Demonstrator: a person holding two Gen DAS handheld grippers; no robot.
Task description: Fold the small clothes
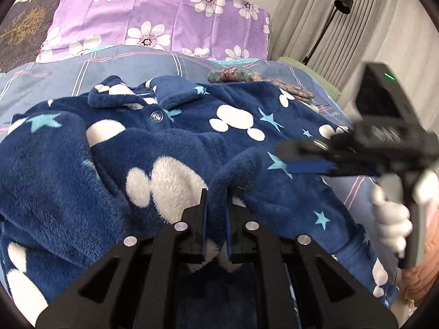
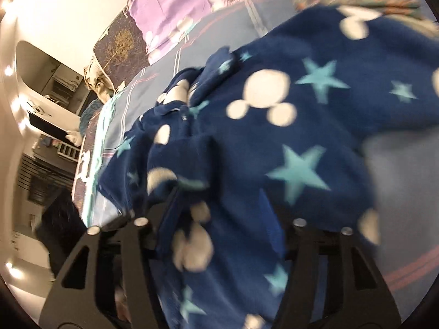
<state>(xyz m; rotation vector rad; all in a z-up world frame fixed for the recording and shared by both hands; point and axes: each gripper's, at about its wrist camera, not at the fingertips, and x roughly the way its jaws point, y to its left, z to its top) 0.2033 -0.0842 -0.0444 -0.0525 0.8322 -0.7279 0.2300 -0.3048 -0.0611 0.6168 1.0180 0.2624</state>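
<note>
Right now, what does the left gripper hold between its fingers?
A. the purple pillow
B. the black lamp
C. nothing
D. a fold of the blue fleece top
D: the left gripper has its fingers shut on a raised fold of the fleece top, on the bed.

Blurry and hidden parts

The right gripper [image 1: 304,156] is a blur, so its fingers are hard to read. In the right wrist view the fleece pajama top [image 2: 274,137] is smeared and covers that gripper's finger ends.
</note>
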